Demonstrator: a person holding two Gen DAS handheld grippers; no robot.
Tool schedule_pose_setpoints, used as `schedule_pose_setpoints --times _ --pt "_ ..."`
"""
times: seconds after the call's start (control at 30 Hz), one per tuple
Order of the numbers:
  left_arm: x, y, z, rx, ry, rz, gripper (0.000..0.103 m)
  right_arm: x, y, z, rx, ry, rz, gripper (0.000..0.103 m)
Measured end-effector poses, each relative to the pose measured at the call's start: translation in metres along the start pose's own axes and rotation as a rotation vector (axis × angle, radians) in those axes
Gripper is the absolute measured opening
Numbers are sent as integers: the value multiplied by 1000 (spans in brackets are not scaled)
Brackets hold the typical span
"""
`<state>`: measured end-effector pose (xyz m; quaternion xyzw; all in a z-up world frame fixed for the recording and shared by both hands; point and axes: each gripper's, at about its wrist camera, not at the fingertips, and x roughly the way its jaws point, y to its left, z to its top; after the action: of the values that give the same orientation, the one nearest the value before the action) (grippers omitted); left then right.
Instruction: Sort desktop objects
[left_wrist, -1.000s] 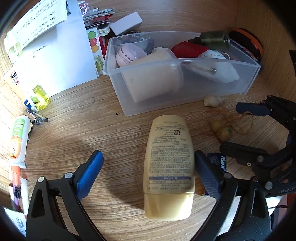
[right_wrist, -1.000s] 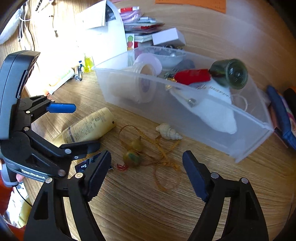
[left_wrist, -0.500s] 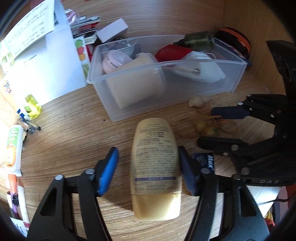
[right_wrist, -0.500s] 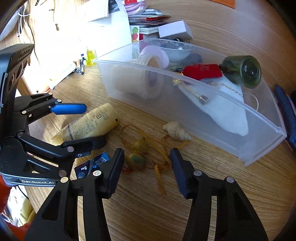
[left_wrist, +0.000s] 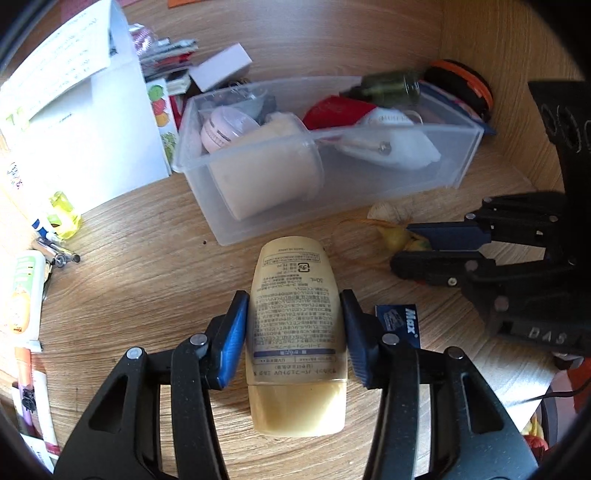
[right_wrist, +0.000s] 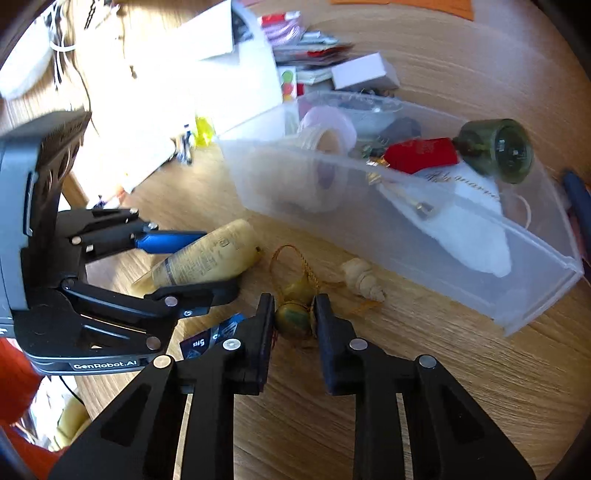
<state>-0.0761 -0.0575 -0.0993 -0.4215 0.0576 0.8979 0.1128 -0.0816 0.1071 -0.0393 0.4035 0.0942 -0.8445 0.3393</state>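
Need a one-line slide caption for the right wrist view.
Right gripper closing on a small gourd charm on the wooden desk, beside a seashell and clear storage bin.

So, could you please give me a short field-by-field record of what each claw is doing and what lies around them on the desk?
surface: wooden desk
left claw: jaws closing, pads against the sides of the yellow tube, which lies flat
right claw: jaws closing on the gourd charm, which has a gold cord
near charm: seashell on the desk
container: clear plastic bin, already holding a green bottle and a red pouch
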Motion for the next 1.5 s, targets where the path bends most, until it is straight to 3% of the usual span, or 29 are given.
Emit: schedule_pose_setpoints --times 0.23,0.53,0.77,1.2,1.5 --pt "-12 15 0 -80 -58 -20 48 -26 -17 2 113 -71 70 20" --pt "-22 19 -4 -130 -72 -17 49 -87 -31 13 137 -219 71 20" --pt "-47 29 6 -180 -141 -53 48 -113 -40 17 154 -296 86 20" --pt "-85 48 30 -230 -253 -46 48 -168 -38 55 94 -434 74 20" --pt "-111 45 56 -201 -337 -25 45 -182 -32 79 50 -483 57 20"
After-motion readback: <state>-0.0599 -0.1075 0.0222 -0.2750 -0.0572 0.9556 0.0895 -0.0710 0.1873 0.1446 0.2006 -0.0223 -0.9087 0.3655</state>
